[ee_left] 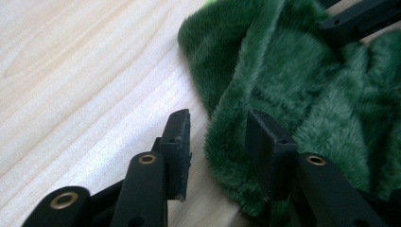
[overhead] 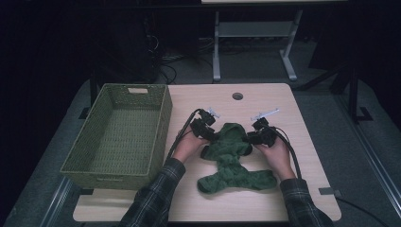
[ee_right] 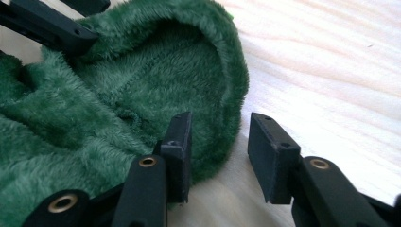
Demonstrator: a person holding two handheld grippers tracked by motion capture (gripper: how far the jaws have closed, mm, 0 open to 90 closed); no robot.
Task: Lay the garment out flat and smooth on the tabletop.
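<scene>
A fuzzy green garment point(overhead: 232, 163) lies crumpled on the light wood table point(overhead: 274, 101). My left gripper point(overhead: 211, 135) is at its upper left edge and my right gripper point(overhead: 250, 138) at its upper right edge, each held in a hand. In the left gripper view the left gripper point(ee_left: 220, 137) straddles the folded rim of the garment point(ee_left: 302, 80); one pad lies against the pile, the other stands off it. In the right gripper view the right gripper point(ee_right: 220, 142) straddles the opposite rim of the garment point(ee_right: 142, 80), with a gap at the outer pad. Both are open.
A woven green basket point(overhead: 163, 120) stands on the table's left side, close to my left hand. A round cable hole point(overhead: 237, 96) is near the far edge. Bare tabletop lies beyond and to the right of the garment. A table frame point(overhead: 255, 42) stands behind.
</scene>
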